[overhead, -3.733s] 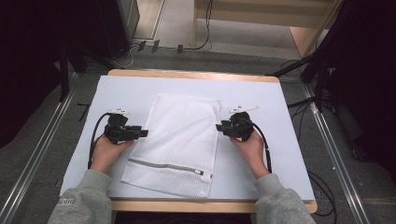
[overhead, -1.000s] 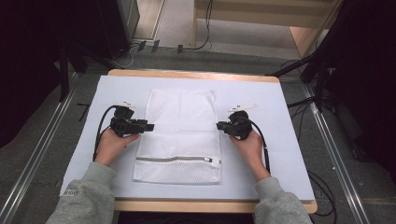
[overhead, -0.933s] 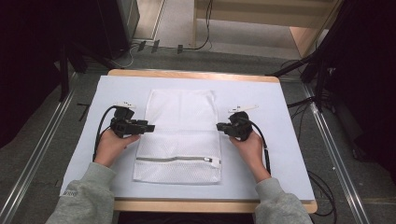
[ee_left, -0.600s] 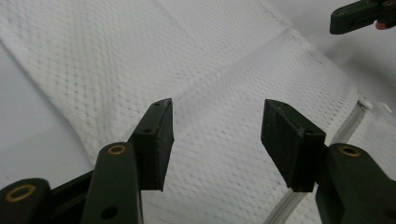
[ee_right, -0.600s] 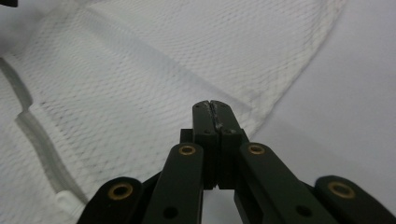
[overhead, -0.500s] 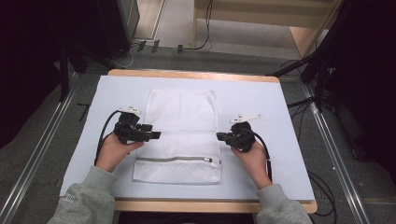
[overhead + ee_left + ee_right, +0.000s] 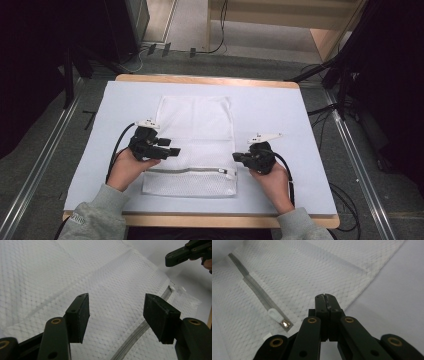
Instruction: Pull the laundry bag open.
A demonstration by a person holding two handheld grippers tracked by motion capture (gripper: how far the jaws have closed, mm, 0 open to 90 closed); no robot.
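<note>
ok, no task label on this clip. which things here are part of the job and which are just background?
In play, as far as the frames suggest:
- white mesh laundry bag
- its zipper and white pull
- left gripper, fingers apart above the mesh
- right gripper, fingers together at the bag's edge

Background:
- light blue table mat
- cables on the floor

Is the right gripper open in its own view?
No, the right gripper has its two black fingers pressed together with nothing between them, hovering at the edge of the white mesh bag.
</note>
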